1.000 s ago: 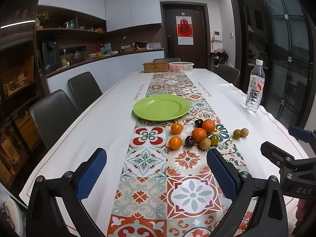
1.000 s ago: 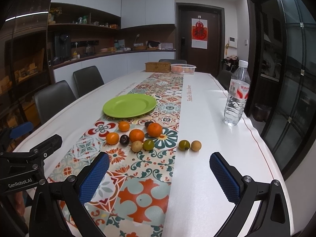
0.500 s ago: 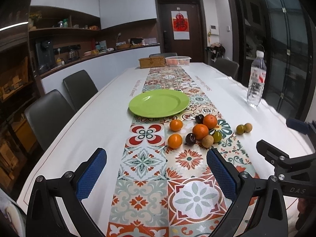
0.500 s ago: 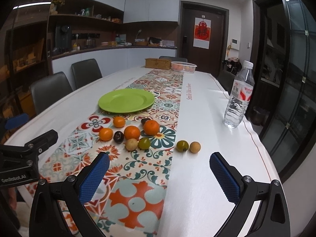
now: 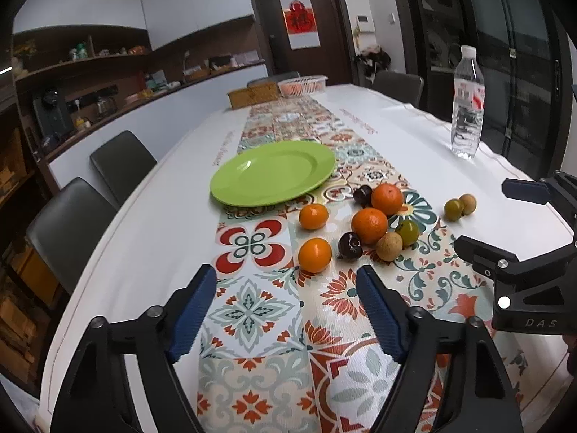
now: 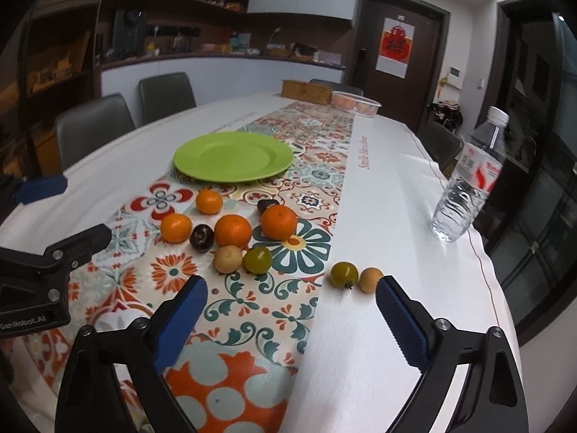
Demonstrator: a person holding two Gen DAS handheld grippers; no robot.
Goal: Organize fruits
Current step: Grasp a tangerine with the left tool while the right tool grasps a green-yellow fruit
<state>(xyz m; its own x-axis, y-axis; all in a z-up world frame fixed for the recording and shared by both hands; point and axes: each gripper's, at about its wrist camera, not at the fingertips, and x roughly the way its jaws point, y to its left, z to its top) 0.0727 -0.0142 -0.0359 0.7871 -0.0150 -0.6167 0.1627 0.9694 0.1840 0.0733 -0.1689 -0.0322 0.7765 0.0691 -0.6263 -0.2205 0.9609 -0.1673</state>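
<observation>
Fruit loose on tabletop point(image 5: 151, 223) before empty green plate point(image 5: 273, 172); nearest orange point(image 5: 315, 254) round, firm, likely rolls, so grip across its middle; left gripper point(image 5: 286, 312) and right gripper point(image 6: 290, 319) fingers spread, holding nothing.

The green plate point(image 5: 273, 171) looks like smooth, glossy plastic, catching highlights on its rim. The table runner point(image 5: 259, 324) has a printed, finely textured, woven-looking surface, and the white tablecloth point(image 6: 396, 195) beside it shows a soft sheen. The oranges point(image 6: 233, 230) have dimpled, slightly shiny peel; the dark plum point(image 6: 202, 237) is smooth and glossy. The water bottle point(image 6: 465, 187) is clear ribbed plastic with a glossy label. Each gripper's finger pads point(image 6: 402, 319) are ridged blue rubber-like material on matt black plastic arms with metal screws.
</observation>
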